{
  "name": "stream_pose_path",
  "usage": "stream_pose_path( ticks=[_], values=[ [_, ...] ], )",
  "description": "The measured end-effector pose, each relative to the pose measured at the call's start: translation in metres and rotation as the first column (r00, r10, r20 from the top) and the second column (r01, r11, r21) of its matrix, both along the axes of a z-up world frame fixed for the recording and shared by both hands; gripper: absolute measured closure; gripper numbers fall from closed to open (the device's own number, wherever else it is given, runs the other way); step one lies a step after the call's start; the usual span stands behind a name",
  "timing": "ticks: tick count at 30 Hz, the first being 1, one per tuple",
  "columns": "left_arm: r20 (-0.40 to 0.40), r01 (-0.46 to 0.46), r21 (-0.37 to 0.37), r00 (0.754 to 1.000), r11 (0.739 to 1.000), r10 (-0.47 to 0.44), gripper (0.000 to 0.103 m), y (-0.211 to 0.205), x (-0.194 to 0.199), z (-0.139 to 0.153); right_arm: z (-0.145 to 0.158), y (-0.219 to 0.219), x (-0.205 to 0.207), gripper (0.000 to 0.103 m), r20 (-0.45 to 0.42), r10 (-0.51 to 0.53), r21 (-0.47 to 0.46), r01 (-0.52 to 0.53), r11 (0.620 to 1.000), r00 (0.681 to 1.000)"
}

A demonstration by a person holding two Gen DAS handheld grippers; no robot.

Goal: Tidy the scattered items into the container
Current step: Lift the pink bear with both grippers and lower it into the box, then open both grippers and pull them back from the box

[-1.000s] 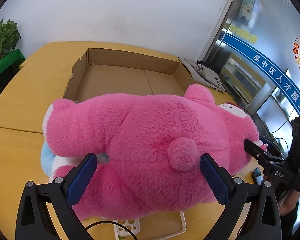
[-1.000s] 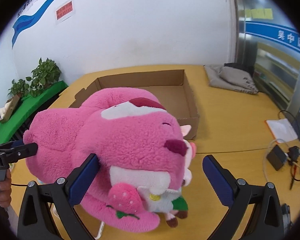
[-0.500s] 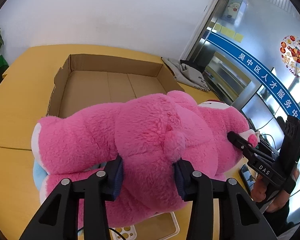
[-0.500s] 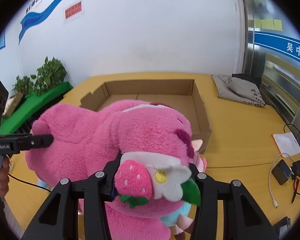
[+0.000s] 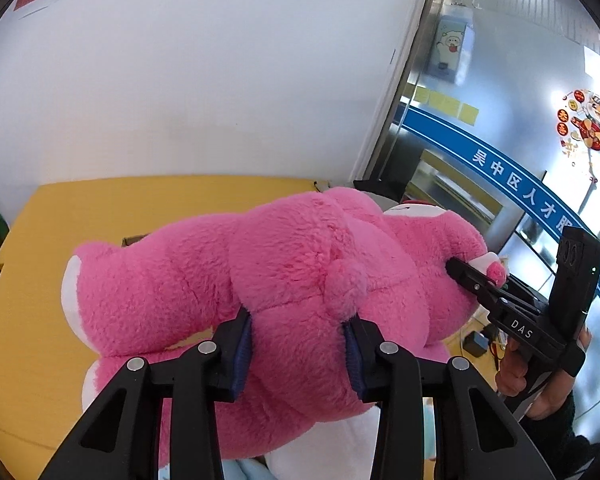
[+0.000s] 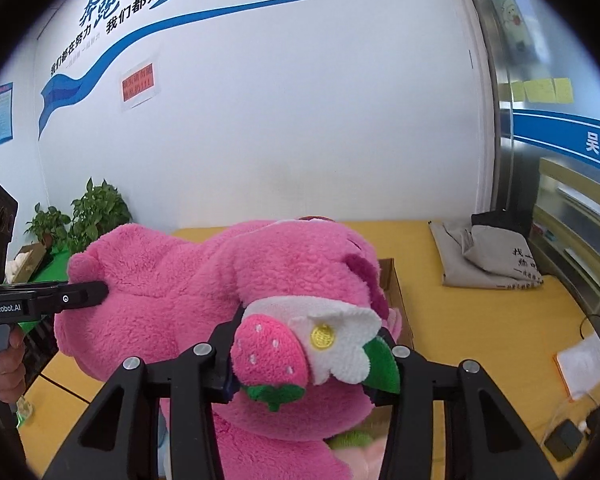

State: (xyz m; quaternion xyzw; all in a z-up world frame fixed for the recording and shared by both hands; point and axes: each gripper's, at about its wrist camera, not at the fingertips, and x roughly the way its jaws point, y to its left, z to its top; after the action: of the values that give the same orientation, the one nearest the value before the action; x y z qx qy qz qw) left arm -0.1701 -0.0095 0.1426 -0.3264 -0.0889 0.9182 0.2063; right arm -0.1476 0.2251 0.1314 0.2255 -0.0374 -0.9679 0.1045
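Both claws are pinching the pink plush bear, the left claw squeezing its rump, the right claw its strawberry end, holding it above the cardboard box, so its placing inside is remaining undone.

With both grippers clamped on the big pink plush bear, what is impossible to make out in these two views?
- Cardboard box: interior hidden behind the pink plush bear in both views; only corners show.
- Right gripper: pads buried in the bear's strawberry-and-flower trim, right wrist view.
- Left gripper: pad faces sunk in fur, left wrist view.
- Pale blue item: cut off by the bottom edge, left wrist view.
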Motion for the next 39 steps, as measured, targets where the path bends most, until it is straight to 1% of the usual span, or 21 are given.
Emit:
stream_pose_path(
  ticks=[4,6,9,10,11,12,13,14,15,17,21,22,23,24,25,26,28,32,34,37,39],
  values=[
    [0.023,-0.029,0.003,0.999,1.0,0.029,0.062,0.023,-0.059,0.004,0.005,-0.005,-0.064,0.058,-0.032,-0.014,0.008,0.014,1.0,0.999],
    [0.05,-0.035,-0.005,0.998,0.999,0.036,0.062,0.019,-0.096,-0.012,-0.002,-0.007,-0.098,0.058,-0.042,-0.023,0.01,0.024,1.0,0.999],
    [0.129,-0.057,-0.013,0.99,0.998,0.058,0.062,0.015,-0.154,-0.058,-0.032,-0.008,-0.151,0.054,-0.021,-0.042,0.018,0.042,0.999,0.999],
    [0.161,-0.065,-0.018,0.985,0.998,0.067,0.065,0.014,-0.172,-0.078,-0.048,-0.007,-0.17,0.053,0.012,-0.052,0.023,0.051,0.998,0.999],
    [0.194,-0.066,-0.023,0.979,0.998,0.069,0.086,0.013,-0.19,-0.101,-0.071,-0.004,-0.191,0.051,0.074,-0.067,0.028,0.065,0.997,0.995],
    [0.248,-0.052,-0.039,0.967,0.998,0.06,0.098,0.014,-0.206,-0.126,-0.095,-0.001,-0.21,0.05,0.154,-0.086,0.032,0.082,0.996,0.984],
    [0.317,-0.044,-0.037,0.947,0.998,0.054,0.099,0.014,-0.22,-0.152,-0.119,0.001,-0.225,0.05,0.248,-0.107,0.05,0.098,0.994,0.963],
    [0.36,-0.043,-0.031,0.931,0.999,0.051,0.099,0.015,-0.226,-0.171,-0.145,0.002,-0.237,0.05,0.35,-0.147,0.106,0.117,0.987,0.925],
    [0.372,-0.035,-0.029,0.927,0.999,0.044,0.099,0.016,-0.23,-0.183,-0.164,0.003,-0.241,0.05,0.403,-0.184,0.16,0.129,0.979,0.897],
    [0.336,-0.052,-0.045,0.94,0.998,0.064,0.099,0.016,-0.228,-0.181,-0.166,0.006,-0.233,0.046,0.375,-0.176,0.161,0.123,0.979,0.91],
    [0.286,-0.052,-0.121,0.955,0.991,0.085,0.095,0.015,-0.209,-0.157,-0.136,0.013,-0.204,0.039,0.354,-0.137,0.133,0.095,0.987,0.925],
    [0.261,-0.057,-0.138,0.961,0.989,0.092,0.086,0.012,-0.199,-0.149,-0.125,0.014,-0.193,0.03,0.335,-0.128,0.124,0.091,0.988,0.934],
    [0.233,-0.059,-0.147,0.968,0.987,0.092,0.071,0.007,-0.186,-0.138,-0.115,0.014,-0.183,0.023,0.317,-0.113,0.113,0.081,0.99,0.942],
    [0.213,-0.057,-0.138,0.973,0.989,0.086,0.061,0.001,-0.177,-0.128,-0.105,0.014,-0.17,0.023,0.299,-0.092,0.1,0.065,0.993,0.95],
    [0.186,-0.058,-0.121,0.979,0.991,0.08,0.04,-0.003,-0.158,-0.115,-0.096,0.014,-0.155,0.023,0.282,-0.073,0.092,0.049,0.995,0.957],
    [0.159,-0.064,-0.114,0.984,0.991,0.082,0.025,-0.007,-0.145,-0.103,-0.089,0.013,-0.14,0.022,0.268,-0.06,0.089,0.037,0.995,0.961],
    [0.092,-0.107,-0.129,0.989,0.986,0.12,0.014,-0.013,-0.106,-0.078,-0.078,0.01,-0.107,0.021,0.247,-0.042,0.094,0.019,0.995,0.968],
    [0.007,-0.157,-0.168,0.987,0.973,0.16,0.0,-0.029,-0.017,-0.044,-0.075,-0.002,-0.048,0.021,0.229,-0.054,0.123,0.026,0.992,0.972],
    [-0.018,-0.167,-0.161,0.986,0.973,0.167,0.0,-0.039,0.023,-0.038,-0.075,-0.006,-0.018,0.021,0.215,-0.053,0.133,0.024,0.991,0.975],
    [-0.025,-0.186,-0.166,0.983,0.968,0.184,0.0,-0.048,0.076,-0.042,-0.074,-0.014,0.019,0.021,0.202,-0.033,0.129,0.007,0.992,0.979],
    [0.006,-0.196,-0.174,0.98,0.965,0.2,0.0,-0.047,0.099,-0.054,-0.074,-0.018,0.039,0.021,0.194,-0.032,0.131,0.006,0.991,0.981]
  ],
)
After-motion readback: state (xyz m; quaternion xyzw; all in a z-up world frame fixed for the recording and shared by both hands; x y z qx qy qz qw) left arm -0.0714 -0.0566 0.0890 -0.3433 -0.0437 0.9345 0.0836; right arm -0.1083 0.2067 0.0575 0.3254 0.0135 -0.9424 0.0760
